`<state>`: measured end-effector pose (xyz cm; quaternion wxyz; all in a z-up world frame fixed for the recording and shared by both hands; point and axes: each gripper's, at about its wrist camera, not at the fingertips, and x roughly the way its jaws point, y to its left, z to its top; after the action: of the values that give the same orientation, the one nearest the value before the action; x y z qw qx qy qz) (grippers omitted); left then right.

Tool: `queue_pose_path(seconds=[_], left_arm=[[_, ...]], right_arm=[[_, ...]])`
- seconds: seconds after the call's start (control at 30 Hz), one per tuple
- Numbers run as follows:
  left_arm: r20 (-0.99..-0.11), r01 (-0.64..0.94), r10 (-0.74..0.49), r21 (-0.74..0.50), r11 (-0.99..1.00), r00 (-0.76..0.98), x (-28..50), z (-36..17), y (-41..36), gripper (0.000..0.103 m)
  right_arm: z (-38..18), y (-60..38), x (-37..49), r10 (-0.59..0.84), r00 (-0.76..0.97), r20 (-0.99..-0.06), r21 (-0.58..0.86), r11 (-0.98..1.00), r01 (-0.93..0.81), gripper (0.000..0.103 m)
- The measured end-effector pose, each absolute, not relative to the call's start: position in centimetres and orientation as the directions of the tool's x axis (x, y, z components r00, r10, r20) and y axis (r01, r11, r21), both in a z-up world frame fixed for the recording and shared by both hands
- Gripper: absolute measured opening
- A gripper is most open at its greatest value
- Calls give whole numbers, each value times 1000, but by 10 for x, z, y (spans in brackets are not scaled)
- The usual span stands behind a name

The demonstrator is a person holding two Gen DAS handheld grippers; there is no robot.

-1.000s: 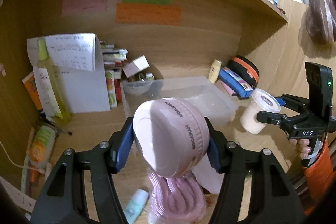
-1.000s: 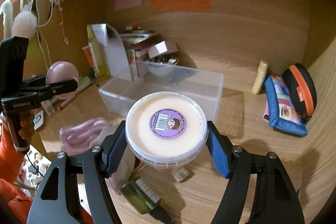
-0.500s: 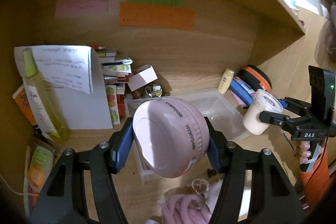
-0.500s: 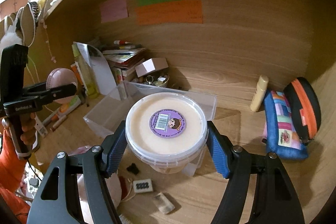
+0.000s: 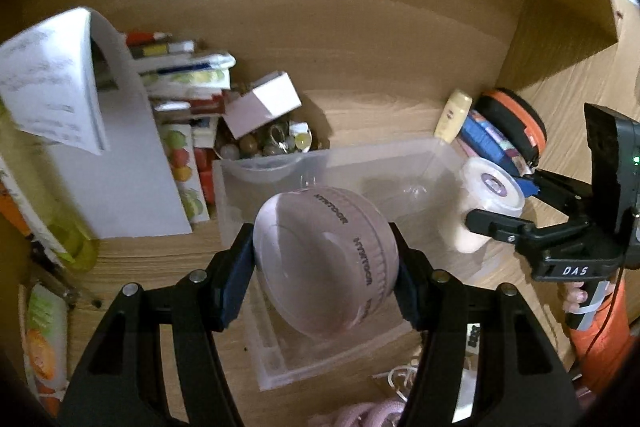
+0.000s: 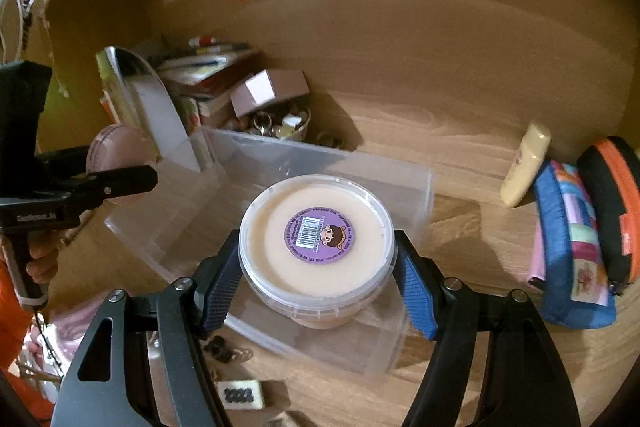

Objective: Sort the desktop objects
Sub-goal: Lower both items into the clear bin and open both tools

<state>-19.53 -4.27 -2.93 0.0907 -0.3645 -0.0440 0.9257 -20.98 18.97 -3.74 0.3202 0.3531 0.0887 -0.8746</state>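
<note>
The left gripper (image 5: 326, 263) has its fingers (image 5: 236, 267) about half spread and pressed on a domed pink case (image 5: 326, 259), held over the near left part of the clear bin (image 5: 400, 163). The right gripper (image 6: 318, 267) fingers (image 6: 414, 299) clamp a lidded cream tub (image 6: 316, 239) the same way, above the bin's near right wall. The dome is smooth and tilted, so it may roll out of the pads. The tub could catch the wall and tip onto the table (image 6: 460, 143). With both hands close, the grippers might collide.

Wooden desk (image 6: 460, 155) under clear bin (image 6: 320, 163)
</note>
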Motion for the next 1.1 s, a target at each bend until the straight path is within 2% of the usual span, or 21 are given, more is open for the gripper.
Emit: queue_pose_path(seconds=[0.5,0.8,1.1], left_arm=[[-727,-141,115,-25,-990,-677,-220,-59,-19,61],[-749,-171,123,-14,-985,-651,-225,-65,-11,61],[-756,-166,106,3,-986,-646,-229,-63,-8,61]], right_arm=[[-59,180,-217,-500,-511,-699,80,-764,640,68],[-65,175,-211,-485,-508,-711,45,-753,656,68],[-62,179,-209,-512,-499,-699,74,-746,662,69]])
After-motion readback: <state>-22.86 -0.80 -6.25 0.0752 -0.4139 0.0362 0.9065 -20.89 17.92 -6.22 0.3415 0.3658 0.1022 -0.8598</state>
